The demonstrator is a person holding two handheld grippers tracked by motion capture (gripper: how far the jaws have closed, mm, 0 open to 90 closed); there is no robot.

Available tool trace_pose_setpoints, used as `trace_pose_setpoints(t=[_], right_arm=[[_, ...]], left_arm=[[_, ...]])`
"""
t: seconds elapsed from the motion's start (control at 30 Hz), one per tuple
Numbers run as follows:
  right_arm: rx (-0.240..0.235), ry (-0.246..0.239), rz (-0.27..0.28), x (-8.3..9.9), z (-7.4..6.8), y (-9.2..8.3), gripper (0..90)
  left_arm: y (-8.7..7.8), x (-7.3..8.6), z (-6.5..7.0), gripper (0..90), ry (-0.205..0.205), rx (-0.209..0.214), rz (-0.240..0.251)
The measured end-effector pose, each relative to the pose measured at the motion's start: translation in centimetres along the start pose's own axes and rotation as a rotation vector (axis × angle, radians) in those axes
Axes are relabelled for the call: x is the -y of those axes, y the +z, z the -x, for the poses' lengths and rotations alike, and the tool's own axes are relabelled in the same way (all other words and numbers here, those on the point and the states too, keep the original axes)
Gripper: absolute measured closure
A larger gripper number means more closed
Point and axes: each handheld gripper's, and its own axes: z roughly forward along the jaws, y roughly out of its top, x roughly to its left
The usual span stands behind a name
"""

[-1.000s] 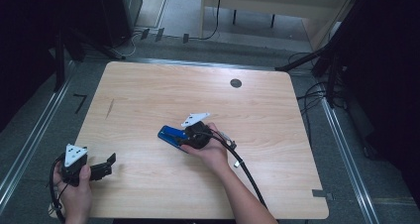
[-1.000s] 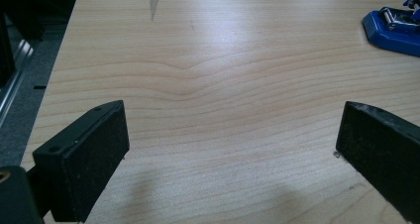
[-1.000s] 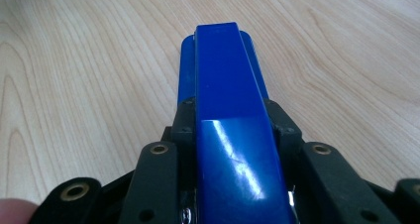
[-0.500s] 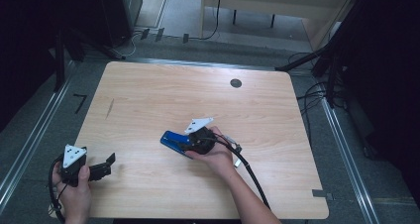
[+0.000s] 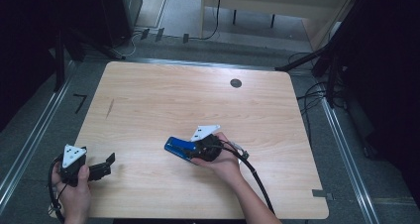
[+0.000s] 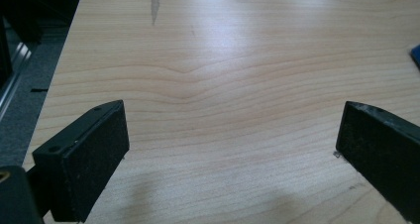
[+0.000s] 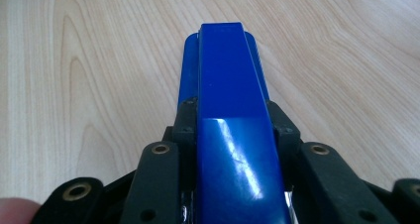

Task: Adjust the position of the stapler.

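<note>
Between the right gripper [image 5: 190,149]'s clamped jaws sits a glossy blue plastic stapler [image 5: 179,148], shifted slightly toward four o'clock since before, just below centre on the pale wooden table [image 5: 163,100]. No readable lettering. At eight o'clock, the left gripper [image 5: 106,165] gapes empty.

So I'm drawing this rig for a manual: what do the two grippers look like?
Both are black. The left gripper and the right gripper each carry a pale grey three-cornered plate with small dark dots and trail a black cable. The jaws are blocky, with rough dark pads. The forearms are bare.
</note>
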Motion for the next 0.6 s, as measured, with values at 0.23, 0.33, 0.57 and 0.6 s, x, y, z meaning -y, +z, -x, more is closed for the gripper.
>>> trace_pose_setpoints(t=[0.23, 0.33, 0.57, 0.6], right_arm=[[-0.005, -0.020, -0.004, 0.7, -0.6, -0.8, 67.0], [-0.012, -0.033, -0.006, 1.0, -0.8, -1.0, 67.0], [-0.020, -0.057, -0.001, 1.6, -1.2, -1.5, 67.0], [-0.021, -0.061, -0.003, 1.6, -1.2, -1.5, 67.0]], left_arm=[[-0.2, -0.1, 0.1, 0.5, 0.011, 0.011, 0.006], [-0.3, -0.2, 0.2, 0.5, 0.005, 0.029, 0.010], [-0.1, -0.4, 1.5, 0.5, 0.033, 0.058, 0.013], [-0.1, -0.5, 1.7, 0.5, 0.036, 0.063, 0.011]])
